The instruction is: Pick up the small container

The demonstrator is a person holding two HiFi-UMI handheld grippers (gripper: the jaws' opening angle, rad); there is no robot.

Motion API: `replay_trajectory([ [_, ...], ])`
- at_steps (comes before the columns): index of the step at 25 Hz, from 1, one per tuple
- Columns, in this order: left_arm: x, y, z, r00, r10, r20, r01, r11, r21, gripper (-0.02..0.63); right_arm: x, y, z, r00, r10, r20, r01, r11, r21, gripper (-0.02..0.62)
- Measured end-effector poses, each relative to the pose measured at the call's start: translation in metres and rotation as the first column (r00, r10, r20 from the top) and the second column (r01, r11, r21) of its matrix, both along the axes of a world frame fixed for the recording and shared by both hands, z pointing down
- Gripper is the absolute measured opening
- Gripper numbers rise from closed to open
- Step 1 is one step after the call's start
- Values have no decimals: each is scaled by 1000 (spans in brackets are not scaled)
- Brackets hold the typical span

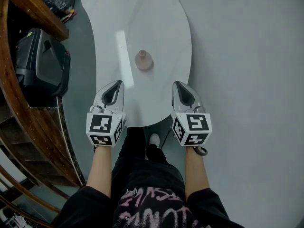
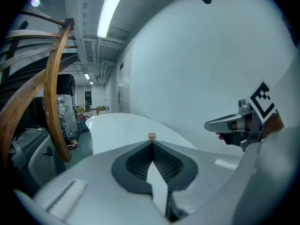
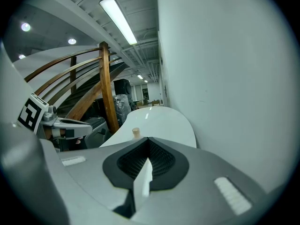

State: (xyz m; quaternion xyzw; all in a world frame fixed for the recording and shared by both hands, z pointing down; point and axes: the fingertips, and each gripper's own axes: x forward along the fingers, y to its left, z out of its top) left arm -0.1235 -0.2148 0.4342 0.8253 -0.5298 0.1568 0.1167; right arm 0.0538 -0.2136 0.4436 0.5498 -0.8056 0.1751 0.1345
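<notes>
The small container (image 1: 143,60), a brownish glass jar with a cork top, stands upright near the middle of the white table (image 1: 118,13). My left gripper (image 1: 117,84) hovers over the table's near edge, left of and short of the jar, with its jaws shut on nothing. My right gripper (image 1: 178,84) is level with it on the right, also shut and empty. In the left gripper view the container's cork (image 2: 151,136) peeks just above the closed jaw tips of the left gripper (image 2: 151,145). In the right gripper view the container (image 3: 136,132) sits slightly left of the right gripper (image 3: 149,142).
A black case (image 1: 40,63) stands on the floor left of the table. A curved wooden stair rail (image 1: 28,4) runs along the left side. A plain wall (image 3: 225,78) rises close on the right. The person's shoe (image 1: 154,140) is under the table's near edge.
</notes>
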Motion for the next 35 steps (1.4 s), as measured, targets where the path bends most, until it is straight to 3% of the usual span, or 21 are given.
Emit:
replay_trajectory([
  [35,5,-18,46,1000,11,-2,-11,997,-82,0,-10,-19,41,1000,-2,-18,1,998,-68,14],
])
